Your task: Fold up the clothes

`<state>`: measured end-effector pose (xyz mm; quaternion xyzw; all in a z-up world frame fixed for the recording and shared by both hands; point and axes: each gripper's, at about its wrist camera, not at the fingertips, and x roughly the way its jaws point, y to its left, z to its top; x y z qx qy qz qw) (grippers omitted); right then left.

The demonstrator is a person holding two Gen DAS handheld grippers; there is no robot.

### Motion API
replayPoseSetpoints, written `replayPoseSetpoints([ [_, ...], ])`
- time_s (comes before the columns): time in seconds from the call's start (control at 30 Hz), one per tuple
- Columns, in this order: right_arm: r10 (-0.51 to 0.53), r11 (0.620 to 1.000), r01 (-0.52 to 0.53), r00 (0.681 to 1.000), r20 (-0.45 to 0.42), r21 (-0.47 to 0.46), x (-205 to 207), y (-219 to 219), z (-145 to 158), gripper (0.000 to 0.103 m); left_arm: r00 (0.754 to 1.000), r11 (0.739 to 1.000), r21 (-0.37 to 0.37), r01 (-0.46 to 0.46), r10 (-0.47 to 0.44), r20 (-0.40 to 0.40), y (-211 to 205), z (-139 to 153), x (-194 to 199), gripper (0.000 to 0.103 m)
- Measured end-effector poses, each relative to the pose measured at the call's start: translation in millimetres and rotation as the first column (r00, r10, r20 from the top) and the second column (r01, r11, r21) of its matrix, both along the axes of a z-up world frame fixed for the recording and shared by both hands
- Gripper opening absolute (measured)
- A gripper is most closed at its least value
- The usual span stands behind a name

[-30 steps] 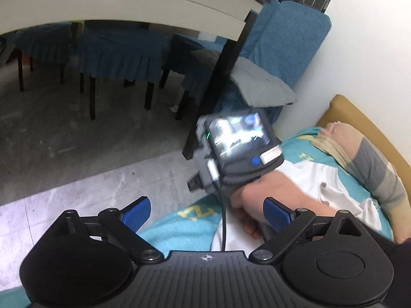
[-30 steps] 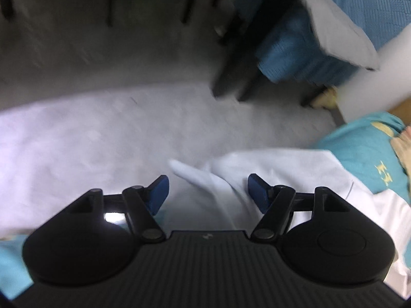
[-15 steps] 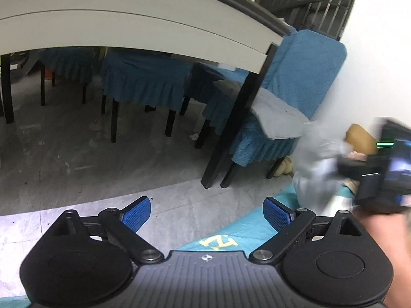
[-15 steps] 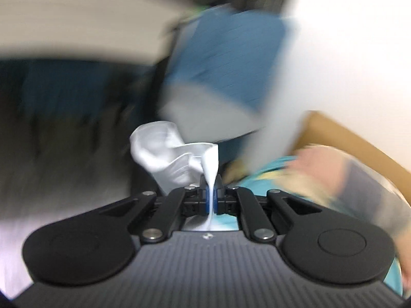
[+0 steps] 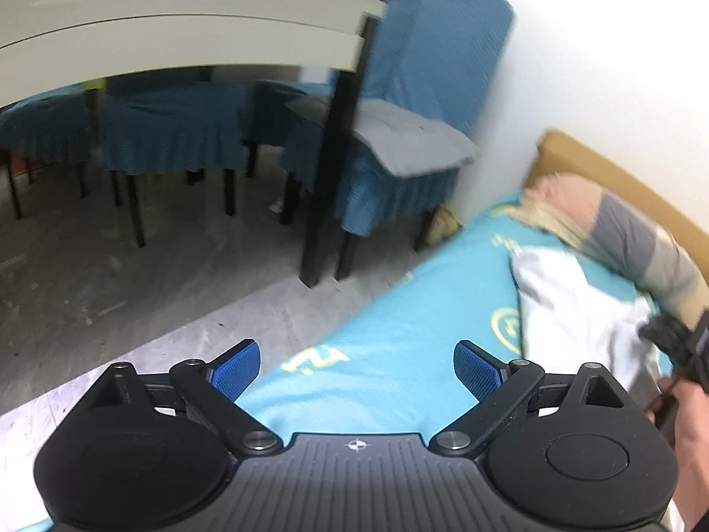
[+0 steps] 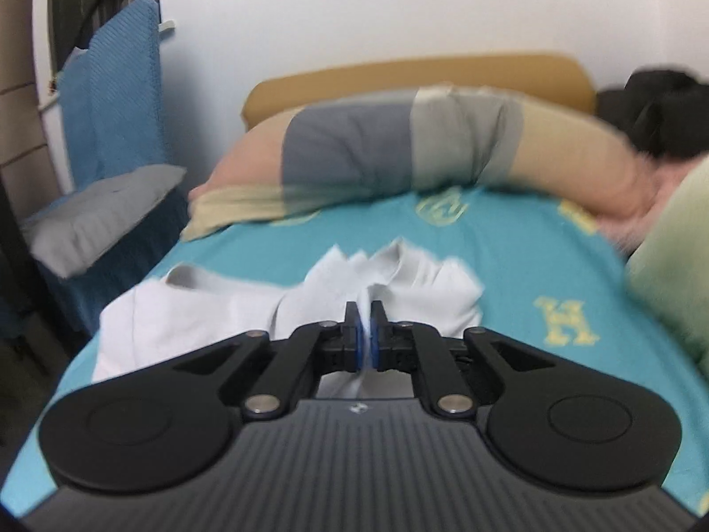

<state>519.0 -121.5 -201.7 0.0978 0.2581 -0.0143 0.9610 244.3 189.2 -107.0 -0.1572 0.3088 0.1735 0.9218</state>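
A white garment (image 6: 230,306) lies crumpled on the turquoise bed sheet (image 6: 523,257). My right gripper (image 6: 366,332) is shut on a fold of it, low over the bed. The garment also shows in the left wrist view (image 5: 571,306), at the right, with the hand holding the right gripper beside it. My left gripper (image 5: 356,365) is open and empty, above the bed's near edge, well left of the garment.
A striped pink, grey and beige pillow (image 6: 421,150) lies along the tan headboard (image 6: 416,75). A green pillow (image 6: 673,248) is at the right. Blue-covered chairs (image 5: 425,102) and a white table with black legs (image 5: 328,164) stand left of the bed.
My right gripper closed on the white garment, lifted it off the bed's edge and swung it over onto the bed. My left gripper stayed open and tilted toward the bed.
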Motion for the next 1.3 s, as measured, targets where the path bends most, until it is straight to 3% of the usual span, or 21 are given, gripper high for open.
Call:
replayPoseSetpoints([
  [0.03, 0.016, 1.000, -0.015, 0.999, -0.029, 0.009, 6, 3, -4, 0.015, 1.000, 1.000, 0.003, 0.017, -0.017, -0.004, -5, -1, 2, 0.096],
  [0.07, 0.035, 0.999, -0.034, 0.998, -0.054, 0.015, 5, 4, -3, 0.035, 0.999, 0.999, 0.002, 0.035, -0.035, -0.005, -9, -2, 3, 0.096],
  [0.1, 0.050, 0.999, -0.048, 0.997, -0.067, 0.020, 0, 7, 0, 0.062, 0.999, 0.999, 0.002, 0.050, -0.050, -0.004, -13, -3, 4, 0.096],
  [0.17, 0.072, 0.997, -0.071, 0.996, -0.051, 0.025, -20, 13, 14, 0.084, 0.997, 0.997, 0.000, 0.073, -0.073, -0.004, -20, -4, 4, 0.096],
  [0.33, 0.156, 0.987, -0.156, 0.988, -0.014, 0.024, -85, 30, 66, 0.084, 0.996, 0.995, -0.043, 0.086, -0.086, 0.016, -23, 3, -5, 0.096],
  [0.57, 0.200, 0.972, -0.207, 0.978, 0.065, 0.108, -251, 15, 135, 0.084, 0.984, 0.985, -0.049, 0.164, -0.161, 0.073, -33, 30, -47, 0.088],
  [0.7, 0.157, 0.984, -0.164, 0.983, 0.093, 0.067, -342, 6, 163, 0.084, 0.967, 0.974, -0.047, 0.223, -0.215, 0.134, -36, 54, -85, 0.090],
  [0.9, 0.176, 0.980, -0.189, 0.971, 0.162, 0.064, -419, -14, 178, 0.084, 0.938, 0.951, -0.045, 0.307, -0.294, 0.183, -40, 79, -133, 0.095],
  [1.03, 0.169, 0.972, -0.197, 0.966, 0.196, 0.130, -446, -49, 154, 0.084, 0.929, 0.910, -0.191, 0.369, -0.368, 0.040, -29, 61, -127, 0.096],
  [1.13, 0.096, 0.958, -0.119, 0.990, 0.100, 0.262, -446, -86, 121, 0.084, 0.937, 0.914, -0.254, 0.315, -0.342, -0.068, -17, 42, -116, 0.096],
  [1.23, 0.016, 0.910, -0.010, 1.000, -0.011, 0.413, -443, -121, 92, 0.086, 0.932, 0.916, -0.311, 0.254, -0.318, -0.176, -4, 22, -106, 0.093],
  [1.3, -0.018, 0.882, 0.018, 1.000, -0.006, 0.471, -443, -132, 87, 0.086, 0.920, 0.915, -0.345, 0.210, -0.304, -0.248, 5, 9, -99, 0.091],
])
